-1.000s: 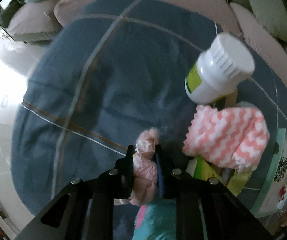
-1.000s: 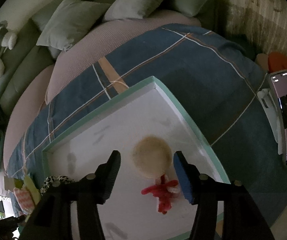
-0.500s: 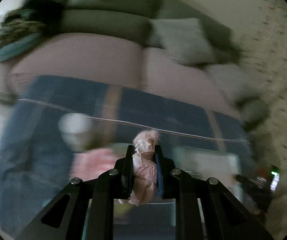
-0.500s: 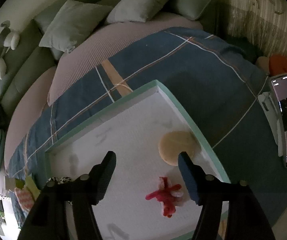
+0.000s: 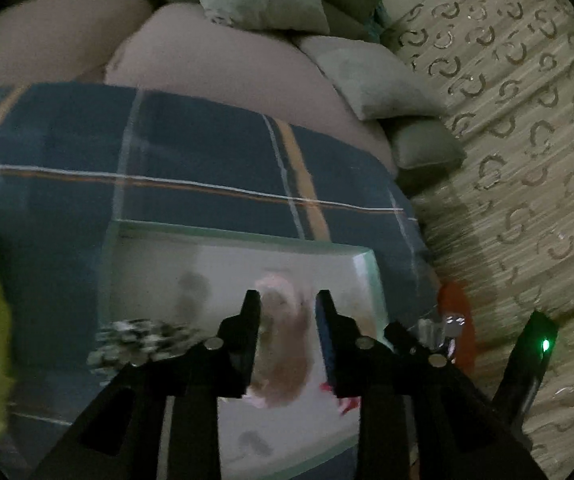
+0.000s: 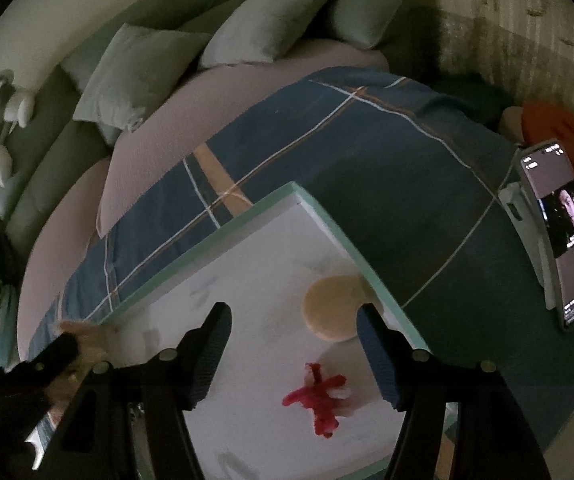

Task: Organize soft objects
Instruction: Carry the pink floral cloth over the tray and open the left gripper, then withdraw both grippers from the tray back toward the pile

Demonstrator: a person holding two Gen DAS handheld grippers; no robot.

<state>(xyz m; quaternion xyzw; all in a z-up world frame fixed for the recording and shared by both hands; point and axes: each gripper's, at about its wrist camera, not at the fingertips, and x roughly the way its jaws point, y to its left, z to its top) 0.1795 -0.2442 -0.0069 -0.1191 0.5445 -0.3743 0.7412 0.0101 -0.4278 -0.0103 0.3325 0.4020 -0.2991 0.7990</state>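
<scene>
Blue checked blanket point(image 6: 367, 168) covers the sofa, and on it lies a white tray point(image 6: 247, 264) with a green rim. Inside the tray rest a round beige pad point(image 6: 333, 306) and a small red toy point(image 6: 319, 400). The left gripper point(image 5: 287, 312) hangs over the tray, its fingers opening with a blurred pink soft toy point(image 5: 283, 344) between them, while the right gripper point(image 6: 293, 350) has its fingers wide and empty.

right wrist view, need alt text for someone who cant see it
The right gripper, jaws apart and empty, hangs over a white tray with a mint-green rim on a blue plaid blanket. In the tray lie a round beige pad and a small red soft toy; a phone stands at right.
</scene>
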